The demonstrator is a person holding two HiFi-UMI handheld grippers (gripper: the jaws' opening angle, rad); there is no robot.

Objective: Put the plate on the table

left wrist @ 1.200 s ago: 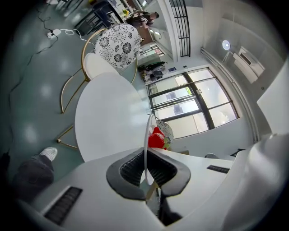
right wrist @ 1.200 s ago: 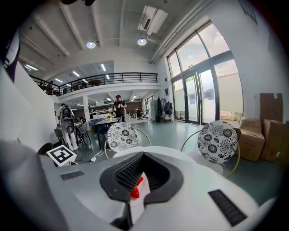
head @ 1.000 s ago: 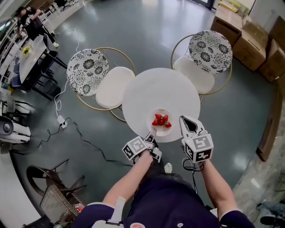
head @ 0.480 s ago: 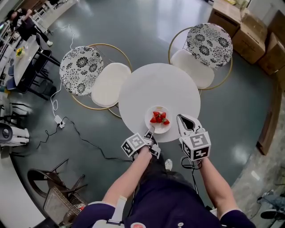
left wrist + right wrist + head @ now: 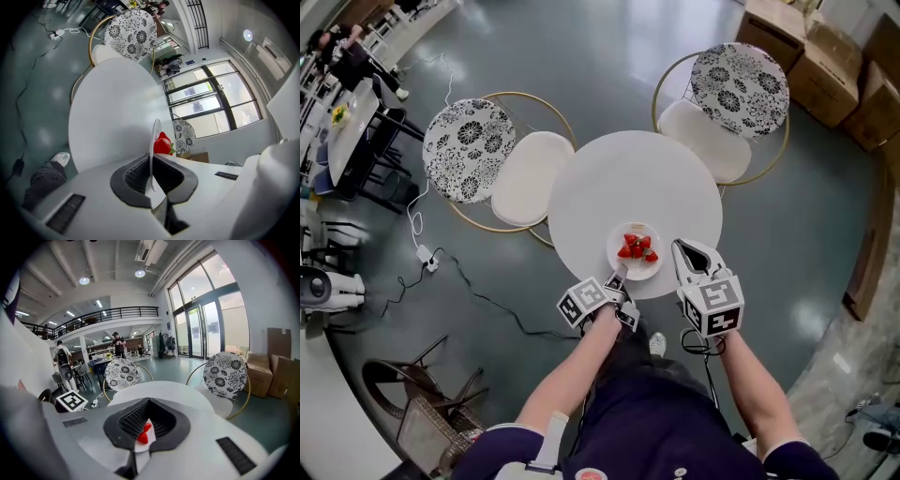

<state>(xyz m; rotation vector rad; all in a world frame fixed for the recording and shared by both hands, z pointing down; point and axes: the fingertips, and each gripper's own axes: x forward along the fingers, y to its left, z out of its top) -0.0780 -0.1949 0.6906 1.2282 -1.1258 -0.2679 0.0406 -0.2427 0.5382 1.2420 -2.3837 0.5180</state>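
Note:
A small white plate (image 5: 636,266) with several strawberries (image 5: 635,247) is at the near edge of the round white table (image 5: 628,183). My left gripper (image 5: 617,279) is shut on the plate's near rim. In the left gripper view the plate (image 5: 153,150) stands edge-on between the pads of the left gripper (image 5: 152,176), a strawberry (image 5: 162,144) behind it and the table (image 5: 112,108) beyond. I cannot tell whether the plate touches the tabletop. My right gripper (image 5: 679,247) hovers just right of the plate, shut and holding nothing. The right gripper (image 5: 140,427) looks over the strawberries (image 5: 143,434).
Two chairs with black-and-white patterned backs stand beyond the table, one at the left (image 5: 502,159) and one at the right (image 5: 727,103). Cardboard boxes (image 5: 825,66) are stacked at the far right. A cable (image 5: 469,281) runs over the floor at the left.
The plate has stayed at the table's near edge in the left gripper's hold. Both grippers have barely moved; the head view has shifted a little.

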